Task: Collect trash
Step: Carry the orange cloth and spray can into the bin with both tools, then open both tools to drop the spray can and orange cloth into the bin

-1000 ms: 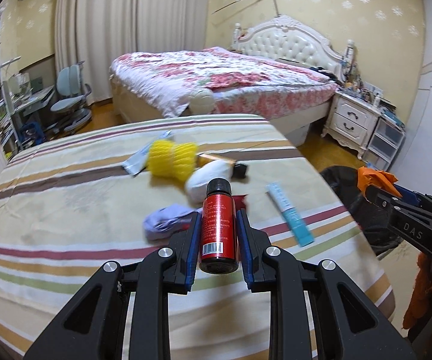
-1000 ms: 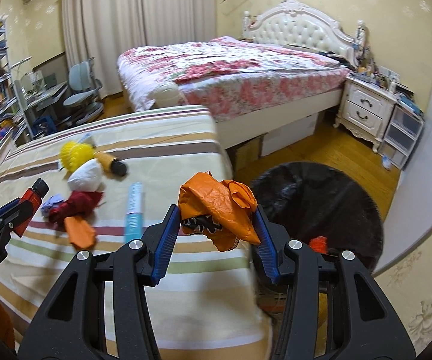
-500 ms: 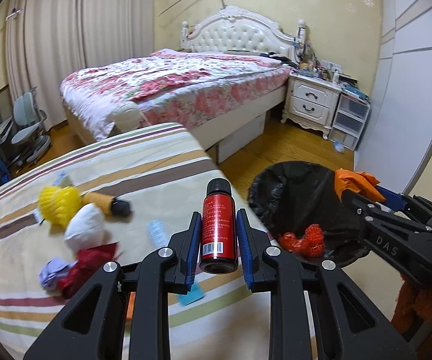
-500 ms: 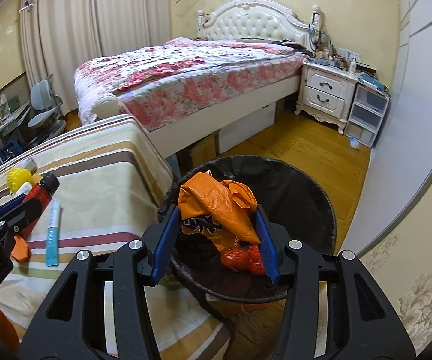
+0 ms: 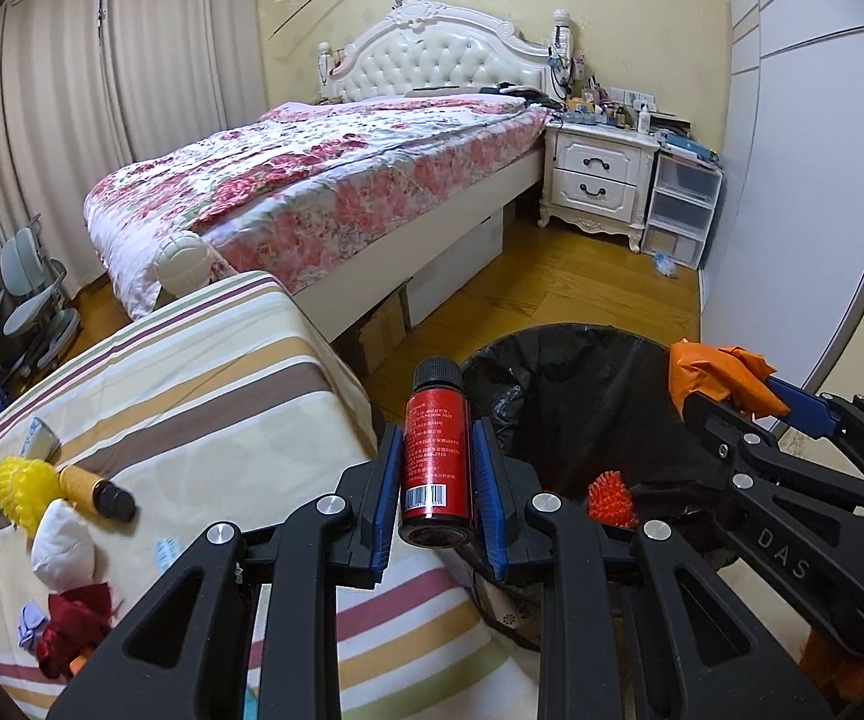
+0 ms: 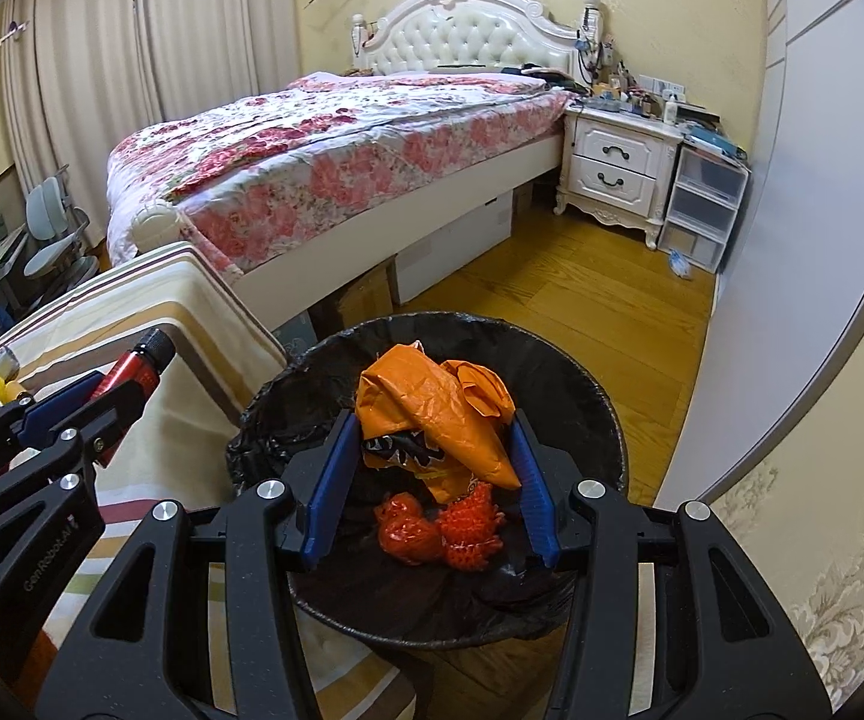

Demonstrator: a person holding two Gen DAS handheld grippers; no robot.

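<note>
My left gripper (image 5: 435, 456) is shut on a red bottle (image 5: 435, 456) with a black cap, held upright near the edge of the striped table (image 5: 204, 384), beside the black-lined trash bin (image 5: 558, 378). My right gripper (image 6: 429, 450) is shut on a crumpled orange wrapper (image 6: 438, 414) and holds it over the bin (image 6: 588, 414). Red mesh trash (image 6: 438, 531) lies in the bin. The red bottle also shows in the right wrist view (image 6: 132, 369), and the orange wrapper in the left wrist view (image 5: 714, 375).
On the table lie a yellow mesh ball (image 5: 18, 486), an amber bottle (image 5: 96, 489), a white wad (image 5: 63, 549), and red cloth (image 5: 75, 630). A floral bed (image 5: 336, 180), white nightstand (image 5: 597, 180) and plastic drawers (image 5: 681, 207) stand behind on wood floor.
Both grippers have swung right from the table toward the bin. The orange wrapper now hangs over the bin's middle and the red bottle has come up to the bin's edge.
</note>
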